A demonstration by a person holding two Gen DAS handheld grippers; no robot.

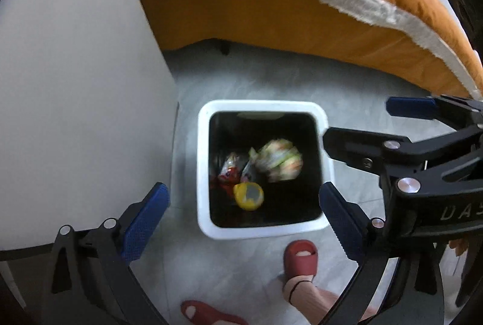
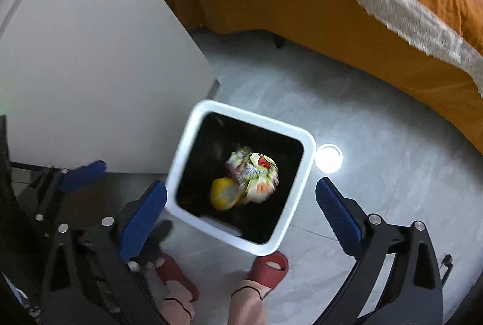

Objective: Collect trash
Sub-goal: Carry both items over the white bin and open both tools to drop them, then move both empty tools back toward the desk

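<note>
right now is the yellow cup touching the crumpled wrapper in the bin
Touching: the right wrist view shows the yellow cup pressed against the crumpled wrapper, no gap between them.

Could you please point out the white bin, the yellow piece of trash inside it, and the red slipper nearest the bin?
white bin (image 1: 262, 230), left wrist view, on its near rim.
yellow trash (image 1: 248, 195), left wrist view, on its middle.
red slipper (image 1: 300, 260), left wrist view, on its strap.

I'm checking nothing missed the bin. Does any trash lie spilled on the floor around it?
Nothing stands out. The crumpled wrappers and yellow lid lie inside the white bin, which stands upright; the grey floor around it shows no litter.
</note>
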